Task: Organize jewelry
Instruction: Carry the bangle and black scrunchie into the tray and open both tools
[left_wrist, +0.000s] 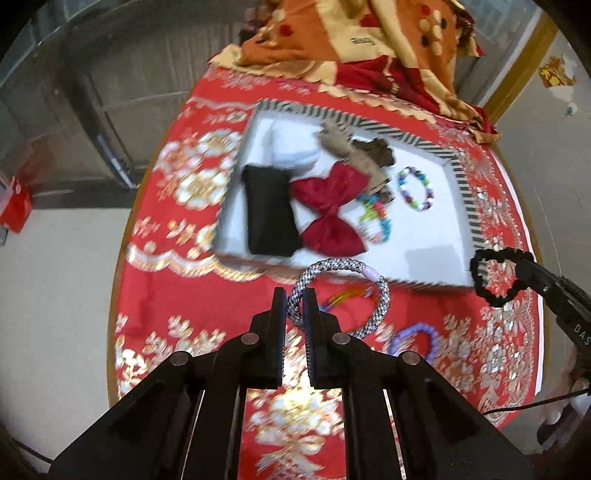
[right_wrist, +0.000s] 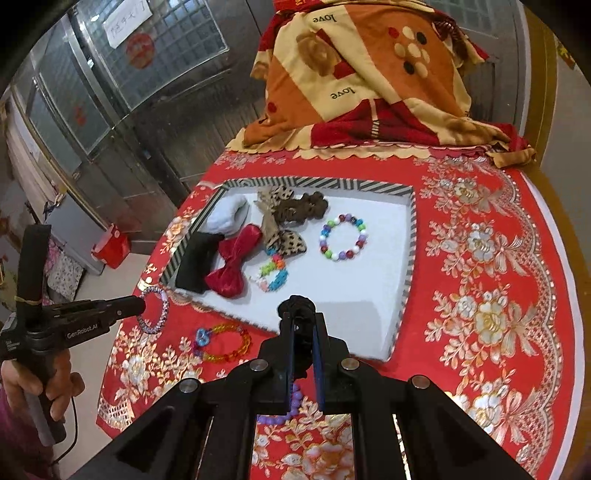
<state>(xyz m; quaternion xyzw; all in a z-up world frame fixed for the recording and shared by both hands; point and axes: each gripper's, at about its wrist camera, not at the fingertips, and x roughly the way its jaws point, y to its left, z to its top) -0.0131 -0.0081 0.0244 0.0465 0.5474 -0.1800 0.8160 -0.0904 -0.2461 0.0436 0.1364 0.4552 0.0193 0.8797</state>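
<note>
My left gripper (left_wrist: 294, 301) is shut on a grey-white braided hair tie (left_wrist: 382, 295) with a pink bead, held above the red cloth near the tray's front edge; it also shows in the right wrist view (right_wrist: 157, 310). My right gripper (right_wrist: 303, 325) is shut on a black scrunchie (right_wrist: 295, 306), also seen in the left wrist view (left_wrist: 496, 275). The white tray (right_wrist: 369, 295) with a striped rim holds a red bow (right_wrist: 231, 273), black pouch (right_wrist: 194, 262), leopard bows (right_wrist: 280, 218), a bead bracelet (right_wrist: 343, 236) and a colourful bracelet (right_wrist: 273, 275).
On the red embroidered tablecloth (right_wrist: 480, 258) lie an orange-yellow bead bracelet (right_wrist: 225, 341) and a purple bead bracelet (left_wrist: 415, 338) in front of the tray. A folded orange blanket (right_wrist: 369, 74) is piled at the table's far end.
</note>
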